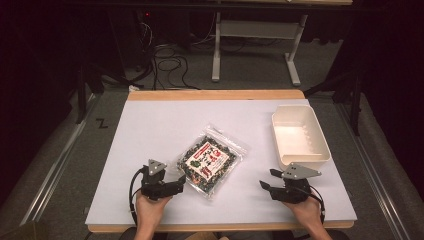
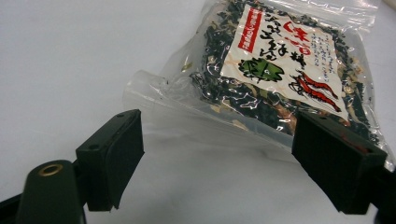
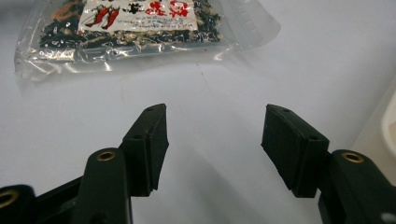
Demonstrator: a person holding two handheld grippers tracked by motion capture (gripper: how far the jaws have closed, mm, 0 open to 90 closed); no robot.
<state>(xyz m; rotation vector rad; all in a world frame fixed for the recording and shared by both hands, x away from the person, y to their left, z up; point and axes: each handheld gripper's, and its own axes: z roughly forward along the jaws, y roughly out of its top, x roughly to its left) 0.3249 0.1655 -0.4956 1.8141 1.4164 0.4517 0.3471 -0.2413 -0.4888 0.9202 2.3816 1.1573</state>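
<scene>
A clear plastic bag (image 1: 211, 161) of dark dried bits, with a white label printed in red and green, lies flat in the middle of the white table. My left gripper (image 1: 181, 184) rests at the bag's near left corner and points at it. In the left gripper view the jaws of that gripper (image 2: 219, 119) stand open, with the bag's (image 2: 280, 60) clear empty edge lying between them, untouched by the pads. My right gripper (image 1: 267, 178) sits to the right of the bag, open over bare table (image 3: 215, 112). The bag (image 3: 135, 23) lies farther ahead of it.
A white plastic bin (image 1: 300, 137) stands empty at the table's right side, just beyond my right gripper; its rim (image 3: 390, 121) edges into the right gripper view. The white sheet (image 1: 165, 120) has a wooden strip along its far edge. Cables and a desk frame are on the floor behind.
</scene>
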